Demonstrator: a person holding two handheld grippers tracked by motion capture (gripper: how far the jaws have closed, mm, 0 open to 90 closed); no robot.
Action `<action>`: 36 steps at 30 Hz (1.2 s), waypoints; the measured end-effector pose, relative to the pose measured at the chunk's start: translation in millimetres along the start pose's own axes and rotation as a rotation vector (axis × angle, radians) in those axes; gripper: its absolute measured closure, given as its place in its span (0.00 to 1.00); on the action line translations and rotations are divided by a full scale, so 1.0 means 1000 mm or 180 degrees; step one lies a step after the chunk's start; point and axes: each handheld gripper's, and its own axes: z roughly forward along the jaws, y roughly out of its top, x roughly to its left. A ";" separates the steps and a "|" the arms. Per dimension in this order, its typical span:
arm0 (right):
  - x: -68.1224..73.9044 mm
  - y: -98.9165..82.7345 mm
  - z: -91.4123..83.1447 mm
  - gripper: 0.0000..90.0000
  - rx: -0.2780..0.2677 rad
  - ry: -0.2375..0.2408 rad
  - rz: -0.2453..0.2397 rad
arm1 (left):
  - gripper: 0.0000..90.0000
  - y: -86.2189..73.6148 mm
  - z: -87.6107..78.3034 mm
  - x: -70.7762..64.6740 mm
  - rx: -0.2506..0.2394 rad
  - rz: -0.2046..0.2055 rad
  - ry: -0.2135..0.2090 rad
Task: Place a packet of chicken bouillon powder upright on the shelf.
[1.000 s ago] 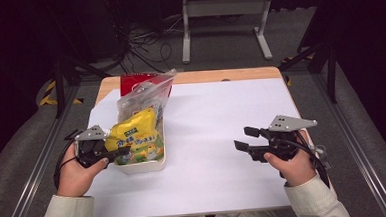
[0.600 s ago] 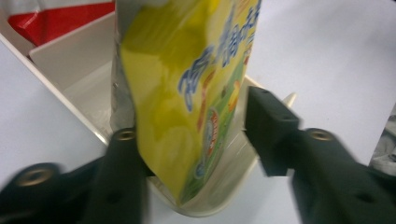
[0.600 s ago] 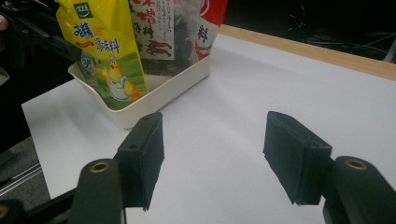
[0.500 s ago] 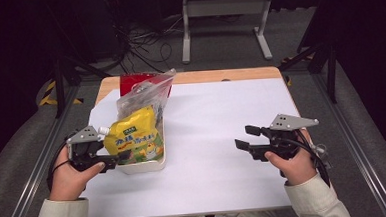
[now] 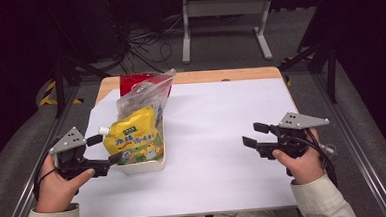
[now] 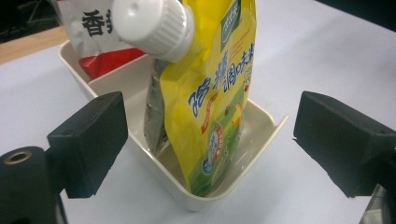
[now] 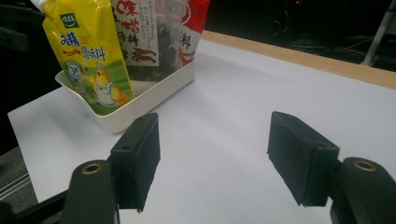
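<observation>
A yellow spouted pouch [image 5: 135,139] with a white cap [image 6: 152,25] stands in the near end of a white tub [image 5: 149,165]. My left gripper [image 5: 105,149] sits just left of the tub. Its jaws have just been opening and stand wide, pads clear of the pouch [image 6: 219,93], which rises ahead of them [image 6: 210,140]. My right gripper [image 5: 253,134] hovers over the white sheet at the right, pointing left. Its jaws have just been opening a little further, with nothing between them [image 7: 217,161]. From there the pouch [image 7: 91,60] and tub [image 7: 140,102] are far off.
A clear bag [image 5: 143,96] and a red packet [image 5: 134,81] fill the tub's far end behind the pouch. A white sheet [image 5: 222,127] covers the wooden table [image 5: 214,76]. Dark floor, cables and a metal stand [image 5: 224,17] lie beyond.
My left gripper has let go of the yellow pouch, opened wide and drawn back to the left. The pouch stays standing in the tub. My right hand has barely moved.
</observation>
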 end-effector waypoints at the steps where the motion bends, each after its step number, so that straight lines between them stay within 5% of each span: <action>1: -0.001 0.000 -0.001 0.37 -0.0002 -0.0011 -0.0004 | 0.11 -0.002 -0.002 0.001 -0.0036 -0.0005 0.0002; 8: -0.010 -0.002 -0.014 0.35 -0.0025 -0.0137 -0.0009 | 0.12 -0.025 -0.012 0.007 -0.0184 -0.0095 0.0022; 20: -0.027 -0.015 -0.037 0.29 -0.0032 -0.0358 0.0055 | 0.12 -0.046 -0.018 0.010 -0.0152 -0.0176 0.0155; 28: -0.041 -0.038 -0.047 0.25 0.0018 -0.0543 0.0151 | 0.12 -0.066 -0.012 0.018 -0.0153 -0.0275 0.0202; 31: -0.042 -0.044 -0.048 0.24 0.0040 -0.0552 0.0152 | 0.12 -0.072 -0.009 0.019 -0.0253 -0.0331 0.0168; 36: -0.048 -0.060 -0.049 0.22 0.0065 -0.0538 0.0223 | 0.12 -0.081 0.000 0.019 -0.0199 -0.0341 0.0179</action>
